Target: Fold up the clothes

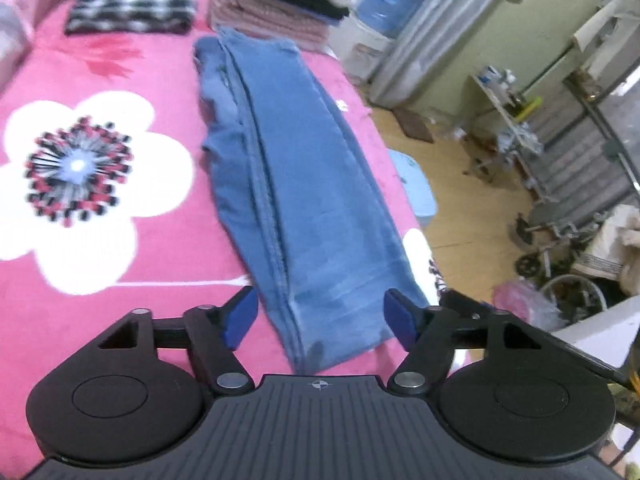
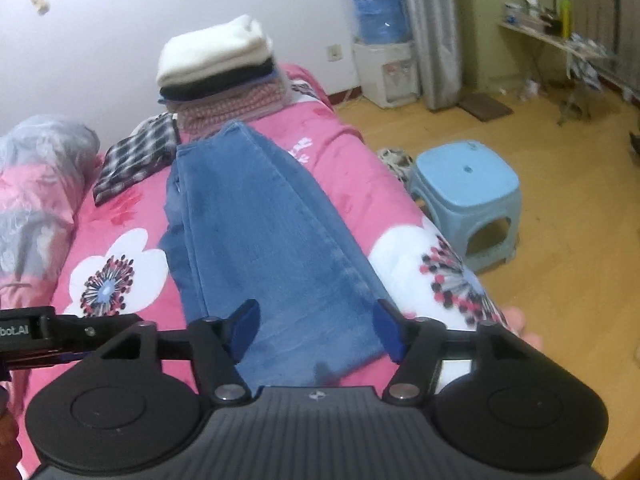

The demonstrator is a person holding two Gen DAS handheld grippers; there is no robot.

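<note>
Both the left claw (image 1: 322, 316) and right claw (image 2: 316, 326) gape wide, empty, above the folded jeans (image 1: 296, 200).

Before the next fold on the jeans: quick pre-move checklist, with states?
1. Left gripper open, nothing between the pads: ok.
2. Right gripper open, nothing between the pads: ok.
3. Jeans lie lengthwise on the pink bedspread, legs stacked: ok.
4. Jeans flat: not ok, the far end is rumpled along one edge.
5. Far end clear of the folded stack: cannot tell, they look close or touching.
6. Near hem within reach of both grippers: ok, it lies just below the jaws.
</note>
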